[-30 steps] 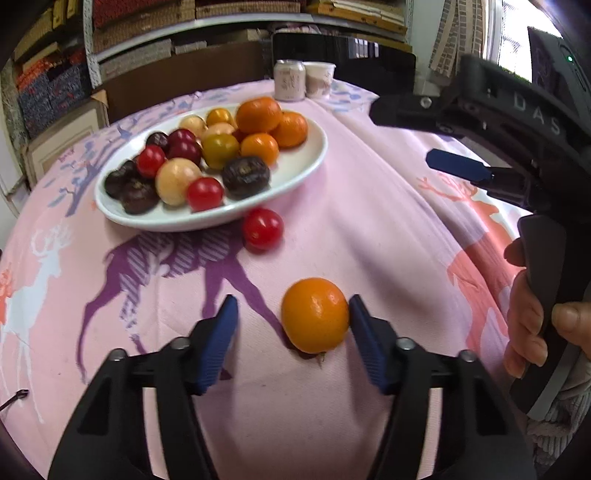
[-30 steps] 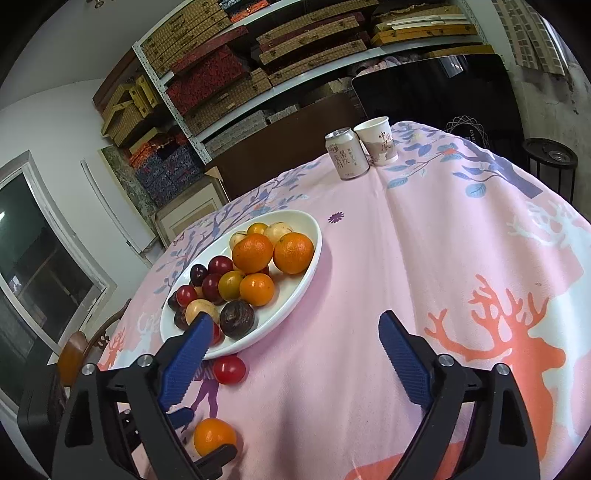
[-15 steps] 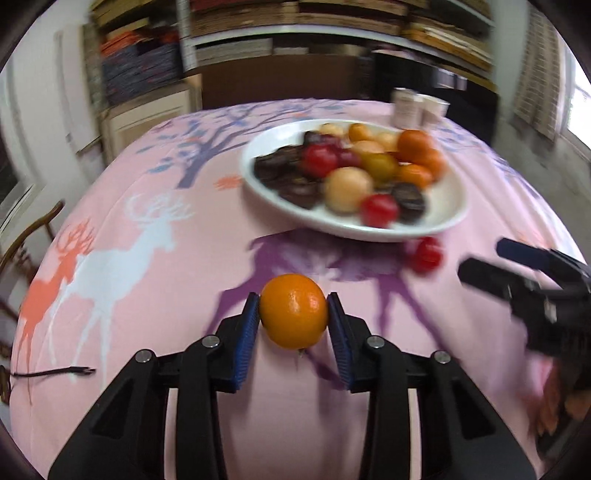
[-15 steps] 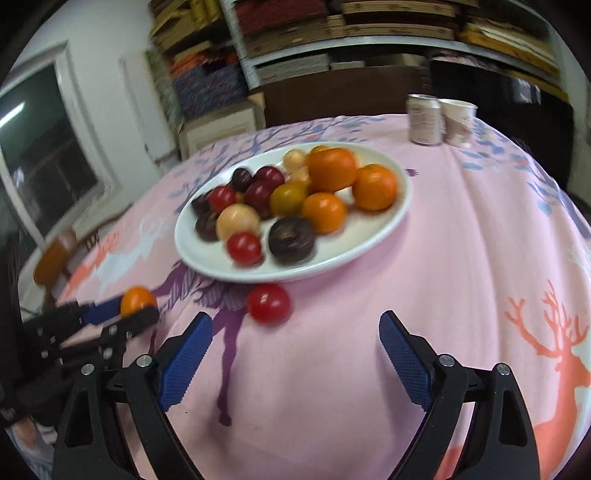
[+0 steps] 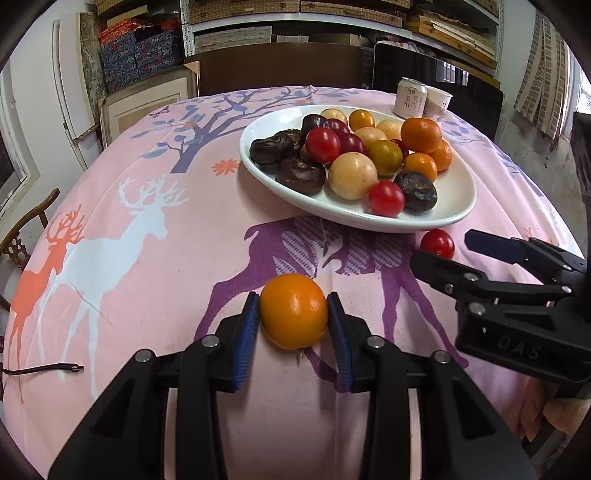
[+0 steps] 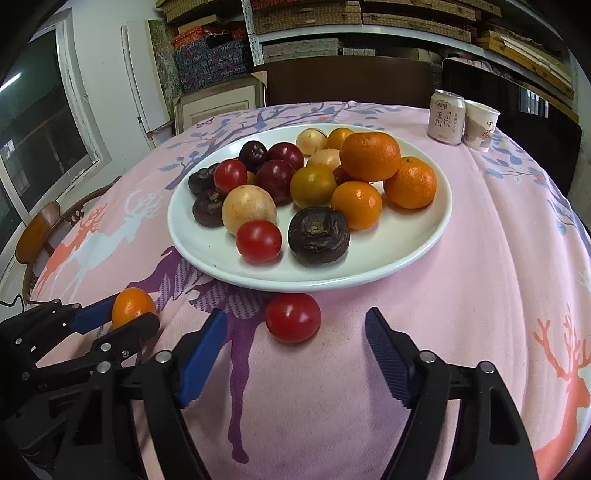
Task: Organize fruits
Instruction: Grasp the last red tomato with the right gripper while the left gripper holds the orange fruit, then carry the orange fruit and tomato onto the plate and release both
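Left gripper (image 5: 293,319) pinching orange (image 5: 293,311) between blue pads, lower centre of frame: round, glossy, smooth-skinned, deep orange. Right gripper (image 6: 295,345) spread wide, holding nothing; red tomato (image 6: 293,317) on tablecloth (image 6: 480,280) just ahead of it. White plate (image 6: 417,254) mid-frame, heaped with oranges, tomatoes, dark and pale fruit.

A cluttered storeroom doubling as a dining space: a round table under a pink deer-print tablecloth (image 6: 480,258) carries a white plate (image 6: 424,236) of fruit, with a drink can (image 6: 446,116) and paper cup (image 6: 480,125) behind the plate. Beyond the table, metal shelving (image 6: 332,33) holds stacked woven and patterned boxes; a carved wooden chair (image 6: 40,229) stands left of the table, near a window (image 6: 33,122).
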A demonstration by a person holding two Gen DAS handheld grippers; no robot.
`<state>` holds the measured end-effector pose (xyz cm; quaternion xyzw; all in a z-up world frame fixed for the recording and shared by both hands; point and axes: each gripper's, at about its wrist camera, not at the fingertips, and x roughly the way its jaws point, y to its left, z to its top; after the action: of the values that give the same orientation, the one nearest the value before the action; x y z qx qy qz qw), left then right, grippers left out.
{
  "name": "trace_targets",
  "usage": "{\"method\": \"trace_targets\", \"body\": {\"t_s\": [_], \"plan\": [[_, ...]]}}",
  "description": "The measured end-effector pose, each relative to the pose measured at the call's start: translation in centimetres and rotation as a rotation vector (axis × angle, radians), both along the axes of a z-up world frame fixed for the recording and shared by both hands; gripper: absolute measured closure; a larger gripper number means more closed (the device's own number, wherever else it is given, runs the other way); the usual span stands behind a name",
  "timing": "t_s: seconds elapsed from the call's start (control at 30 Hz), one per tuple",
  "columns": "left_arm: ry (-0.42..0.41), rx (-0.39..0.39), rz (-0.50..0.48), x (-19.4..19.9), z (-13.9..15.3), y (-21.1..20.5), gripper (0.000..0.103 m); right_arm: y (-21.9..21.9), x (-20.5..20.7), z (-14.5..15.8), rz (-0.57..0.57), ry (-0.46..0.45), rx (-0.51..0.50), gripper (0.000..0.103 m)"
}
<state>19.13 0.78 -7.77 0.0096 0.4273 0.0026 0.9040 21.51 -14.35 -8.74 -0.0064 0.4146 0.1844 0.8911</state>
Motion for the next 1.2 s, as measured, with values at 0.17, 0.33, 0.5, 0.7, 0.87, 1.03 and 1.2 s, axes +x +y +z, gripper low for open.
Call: {"method": "trace_targets", "body": {"t_s": [0.17, 0.33, 0.5, 0.7, 0.87, 1.03, 1.2], "plan": [[0.000, 0.001, 0.000, 0.0, 0.0, 0.0, 0.067, 0.1, 0.2, 0.1, 0.001, -0.003, 0.006, 0.033], [0.004, 0.005, 0.003, 0.1, -0.1, 0.1, 0.067, 0.1, 0.7, -0.4, 0.006, 0.029, 0.017, 0.071], [0.014, -0.003, 0.002, 0.3, -0.3, 0.2, 0.067, -0.4, 0.2, -0.3, 0.021, 0.031, 0.052, 0.073], [-0.035, -0.040, -0.033, -0.5, 0.8, 0.0, 0.068, -2.0, -3.0, 1.1, 0.033, -0.005, 0.122, 0.073], [-0.103, -0.053, -0.049, 1.5, 4.8, -0.4, 0.068, -2.9, -2.5, 5.3, -0.003, -0.130, 0.155, 0.073], [-0.104, -0.034, -0.022, 8.3, 6.2, -0.9, 0.068, -1.5, 3.9, 6.4, -0.045, -0.145, 0.110, 0.073], [-0.097, -0.046, 0.019, 11.4, 5.2, -0.5, 0.051, -0.9, 5.6, 5.6, -0.095, -0.204, 0.052, 0.041]]}}
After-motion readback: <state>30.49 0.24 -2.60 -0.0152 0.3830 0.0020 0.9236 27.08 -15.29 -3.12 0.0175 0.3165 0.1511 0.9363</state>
